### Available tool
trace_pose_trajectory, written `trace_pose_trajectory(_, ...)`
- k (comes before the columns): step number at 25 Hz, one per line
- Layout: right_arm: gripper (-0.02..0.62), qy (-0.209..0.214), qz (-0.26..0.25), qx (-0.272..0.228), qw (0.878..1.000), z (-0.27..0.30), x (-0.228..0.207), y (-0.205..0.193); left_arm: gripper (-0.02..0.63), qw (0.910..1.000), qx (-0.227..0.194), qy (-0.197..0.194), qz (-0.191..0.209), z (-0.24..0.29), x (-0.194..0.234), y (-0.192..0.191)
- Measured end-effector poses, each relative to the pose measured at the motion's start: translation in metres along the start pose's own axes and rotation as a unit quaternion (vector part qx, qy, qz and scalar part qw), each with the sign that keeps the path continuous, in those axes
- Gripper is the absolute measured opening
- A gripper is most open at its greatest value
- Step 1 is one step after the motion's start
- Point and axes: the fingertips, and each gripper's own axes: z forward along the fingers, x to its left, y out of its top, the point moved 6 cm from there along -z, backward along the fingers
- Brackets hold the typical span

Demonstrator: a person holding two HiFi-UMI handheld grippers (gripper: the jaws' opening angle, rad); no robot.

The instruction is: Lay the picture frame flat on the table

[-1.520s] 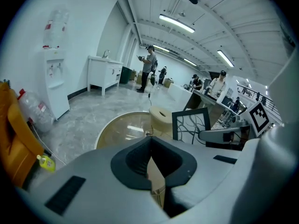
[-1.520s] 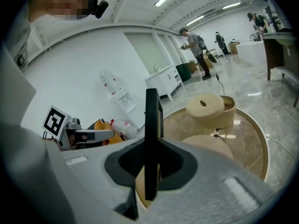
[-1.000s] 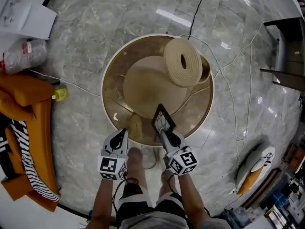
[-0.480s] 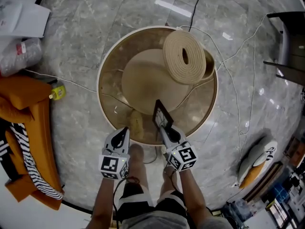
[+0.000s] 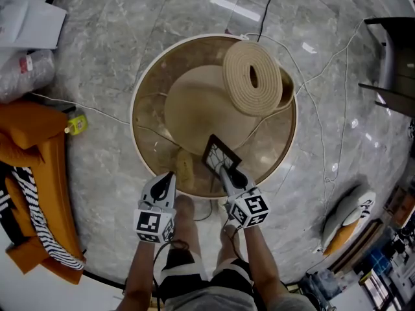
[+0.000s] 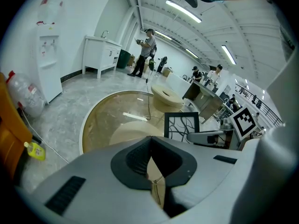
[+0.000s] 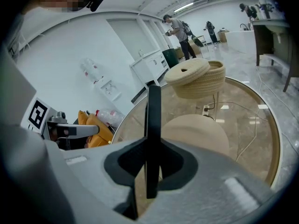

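The black picture frame (image 5: 219,155) with a branch drawing leans over the near part of the round glass table (image 5: 139,96). My right gripper (image 5: 227,171) holds its lower edge. In the right gripper view the frame (image 7: 153,120) stands edge-on between the pads of the right gripper (image 7: 148,171), which still press on it while the jaws are opening. My left gripper (image 5: 167,177) hovers at the table's near rim, left of the frame, shut and empty. The left gripper view shows the frame (image 6: 182,125) face-on beyond the left gripper (image 6: 150,143).
A coiled woven mat roll (image 5: 251,78) sits at the table's far right. Cables run over the marble floor. An orange cushion (image 5: 32,135) and a yellow bottle (image 5: 76,124) lie left, slippers (image 5: 347,219) right, a dark chair (image 5: 389,70) far right. People stand far off.
The frame has tipped over from nearly edge-on, so more of its face shows from above. The right gripper has shifted slightly with it. The left gripper has stayed put.
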Motion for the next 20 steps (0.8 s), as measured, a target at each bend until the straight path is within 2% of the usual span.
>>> trace_pose_trajectory(20,0.120,-0.013,0.051,0.018,0.998,0.035,-0.046,0.003,0.018,0.9999,0.011,0.001,-0.005,0.014,0.005,-0.003)
